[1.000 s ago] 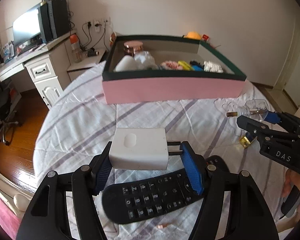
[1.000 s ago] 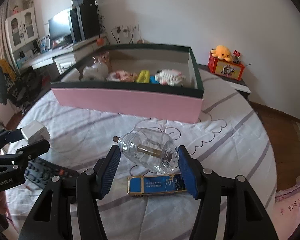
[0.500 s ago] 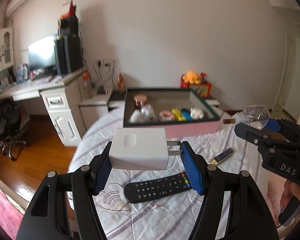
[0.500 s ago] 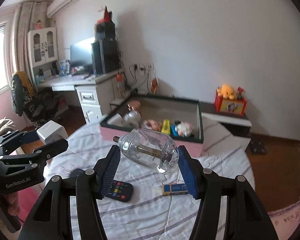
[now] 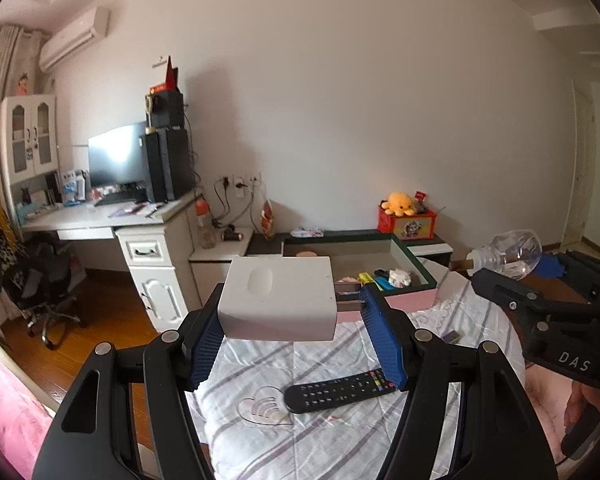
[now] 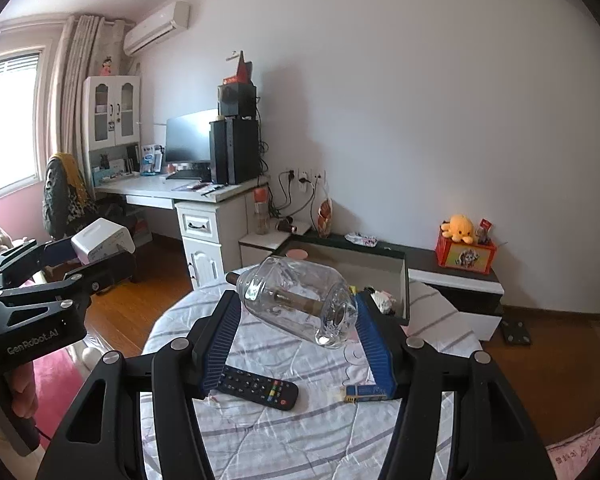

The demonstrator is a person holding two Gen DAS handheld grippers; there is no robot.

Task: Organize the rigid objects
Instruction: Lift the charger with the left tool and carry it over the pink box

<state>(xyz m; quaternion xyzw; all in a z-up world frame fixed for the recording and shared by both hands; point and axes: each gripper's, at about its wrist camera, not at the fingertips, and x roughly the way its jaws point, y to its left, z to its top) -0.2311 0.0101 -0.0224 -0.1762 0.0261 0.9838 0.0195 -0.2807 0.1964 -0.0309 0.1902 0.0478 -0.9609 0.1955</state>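
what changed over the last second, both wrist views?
Both tools rose and drew back from the pink box: it went from filling the views to small and far, and more of the room shows. The left tool keeps its hold on the white charger, the right tool on the clear bottle. Remote and blue case stay on the bed.

White charger [image 5: 278, 298], clear bottle [image 6: 296, 302], both aloft

remote control [image 6: 256, 388] lies on the bedspread [image 6: 300, 440], open box [image 5: 416, 276] behind it, desk [image 6: 172, 190] to the left.
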